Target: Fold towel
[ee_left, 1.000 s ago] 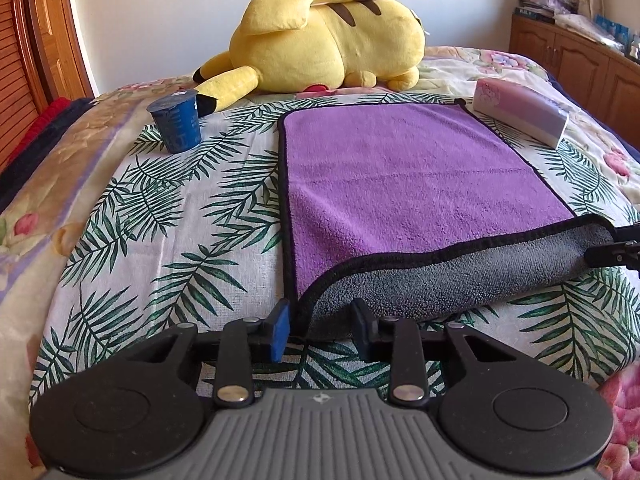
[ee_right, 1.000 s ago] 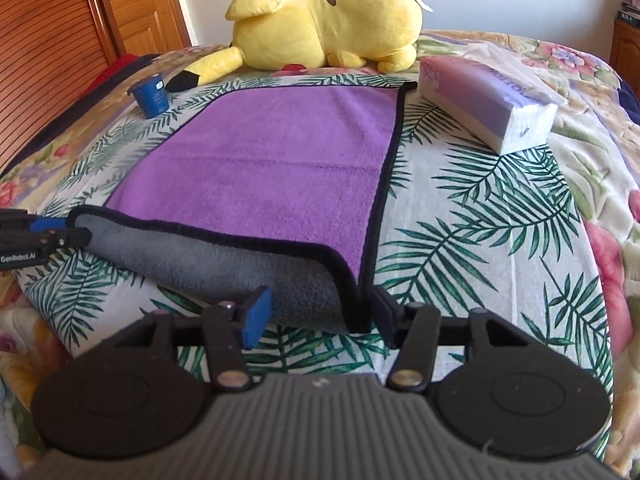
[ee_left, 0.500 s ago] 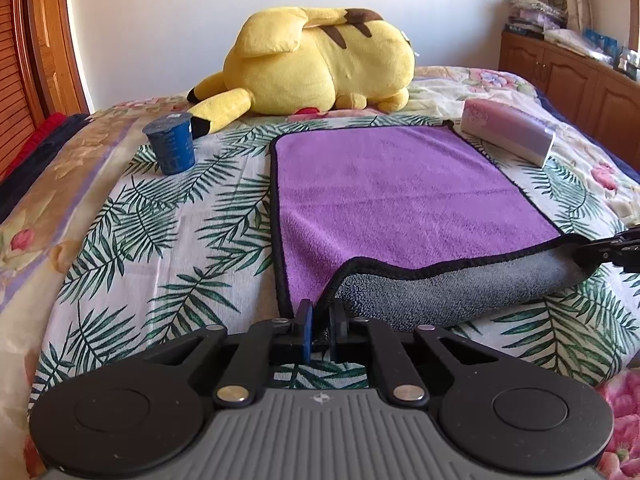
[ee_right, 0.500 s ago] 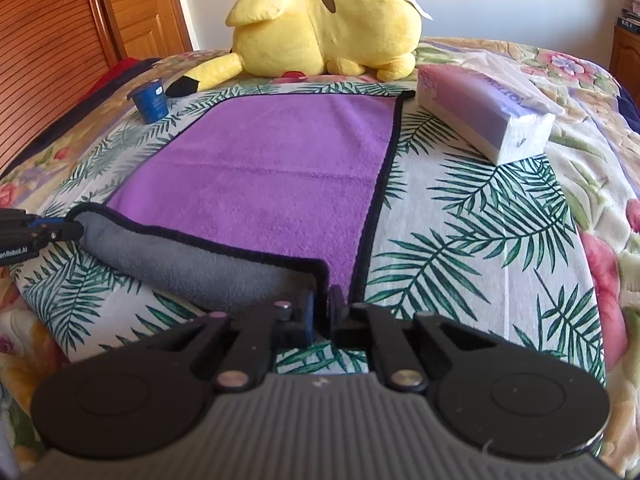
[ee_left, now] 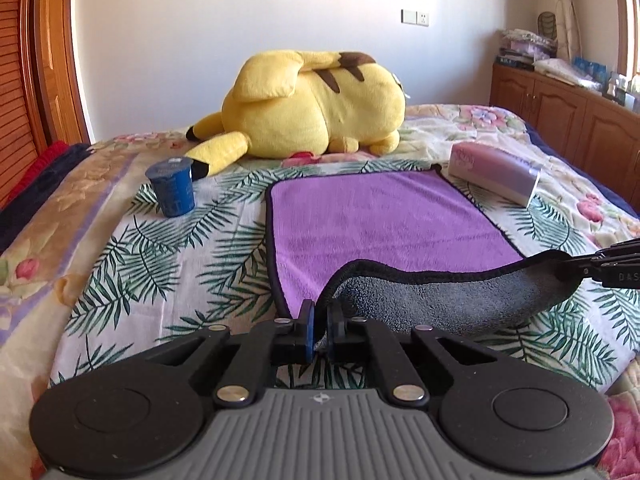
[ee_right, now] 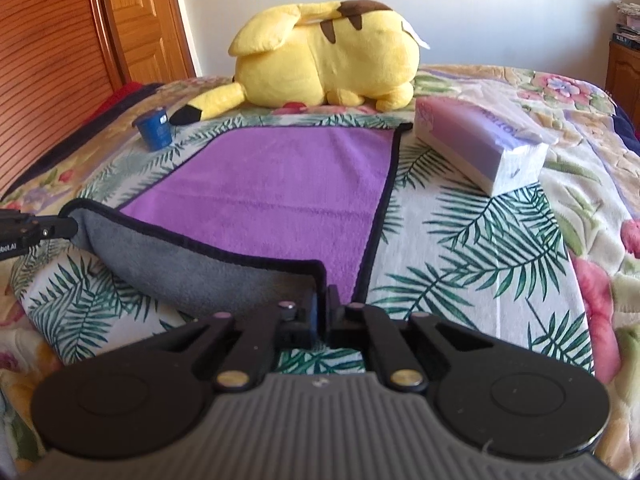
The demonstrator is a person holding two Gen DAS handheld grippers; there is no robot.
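**Left wrist view: both near corners of the towel gripped and raised**

In the left wrist view, the left gripper is seen clenched on the near left corner of the purple towel, whose grey underside is turned up along the lifted front edge. The rest of the towel is spread flat on the leaf-print bedspread. At the right border, the right gripper is seen only in part, at the other end of that raised edge. A wooden cabinet with piled items on top is shown only here.

In the right wrist view, the right gripper is shown clamped on the near right corner of the towel, and the left gripper is cut off at the left border. The wooden door is seen far more fully here.

A yellow Pikachu plush is shown beyond the towel's far edge, a blue cup to its left, and a tissue pack just beside its far right corner.
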